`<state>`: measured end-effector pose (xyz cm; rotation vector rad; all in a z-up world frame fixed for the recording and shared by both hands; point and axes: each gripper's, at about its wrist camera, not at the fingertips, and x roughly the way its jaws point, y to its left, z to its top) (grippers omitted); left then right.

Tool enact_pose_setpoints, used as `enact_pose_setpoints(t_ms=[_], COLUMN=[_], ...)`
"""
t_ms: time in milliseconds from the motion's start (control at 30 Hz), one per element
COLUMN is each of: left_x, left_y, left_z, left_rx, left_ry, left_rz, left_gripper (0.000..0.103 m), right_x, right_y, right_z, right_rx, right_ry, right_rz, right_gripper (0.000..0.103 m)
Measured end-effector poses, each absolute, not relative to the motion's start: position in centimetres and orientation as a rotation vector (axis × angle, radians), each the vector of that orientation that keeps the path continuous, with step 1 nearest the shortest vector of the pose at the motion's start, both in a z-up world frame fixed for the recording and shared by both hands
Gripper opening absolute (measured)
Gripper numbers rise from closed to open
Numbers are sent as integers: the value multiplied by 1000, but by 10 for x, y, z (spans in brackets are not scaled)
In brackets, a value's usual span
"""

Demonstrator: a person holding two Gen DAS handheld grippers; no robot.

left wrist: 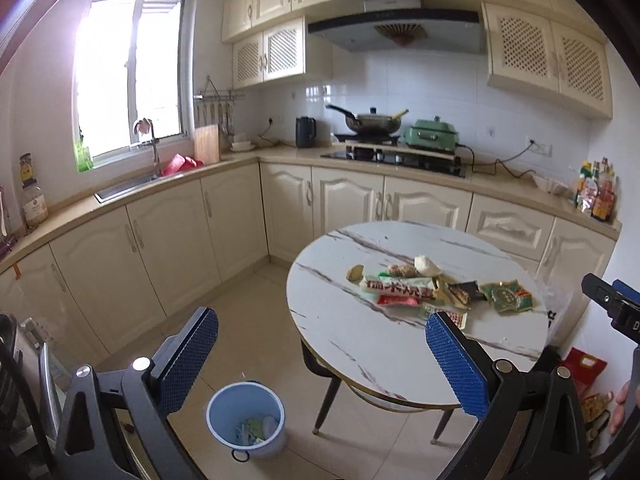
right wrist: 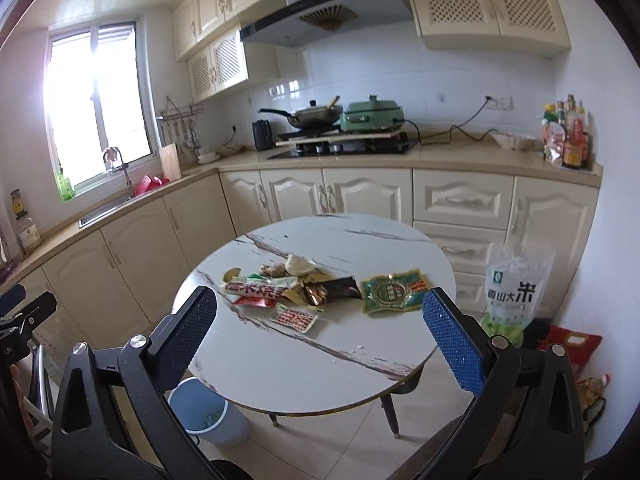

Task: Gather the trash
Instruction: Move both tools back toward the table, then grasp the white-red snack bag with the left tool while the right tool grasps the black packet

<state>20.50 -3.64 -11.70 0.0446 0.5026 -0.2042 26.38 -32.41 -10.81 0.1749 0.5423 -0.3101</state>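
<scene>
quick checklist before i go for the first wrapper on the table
1. Left claw open and empty: ok.
2. Right claw open and empty: ok.
3. Wrappers in reach on the round table: ok, clustered mid-table; the green wrapper lies apart at the right, easiest to pick singly.
4. Blue bin upright with room: ok, only a little trash at the bottom.
5. Bin access: not ok from the right wrist view, where it sits partly under the table edge.
6. Whether the overlapping wrappers are stuck together: cannot tell.
</scene>
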Motion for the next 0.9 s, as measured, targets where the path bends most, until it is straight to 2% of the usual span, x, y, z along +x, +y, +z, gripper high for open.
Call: enact_pose_setpoints(t_ms=[400, 800, 900], left_x=[363, 525, 560], left_y=[-99, -154, -167], left_z=[-147, -188, -188], left_rx=[112, 81, 136], left_ry=[678, 804, 754], left_rz=[-248, -334, -344], left_gripper=[102, 102, 102], right_x=[341, 421, 438], right_y=[-432, -413, -405], right_z=[-217, -231, -238], right_rx=[171, 38, 27], right_ry=[827, 865, 883], right_rz=[-397, -224, -190], right_gripper=[103, 103, 103])
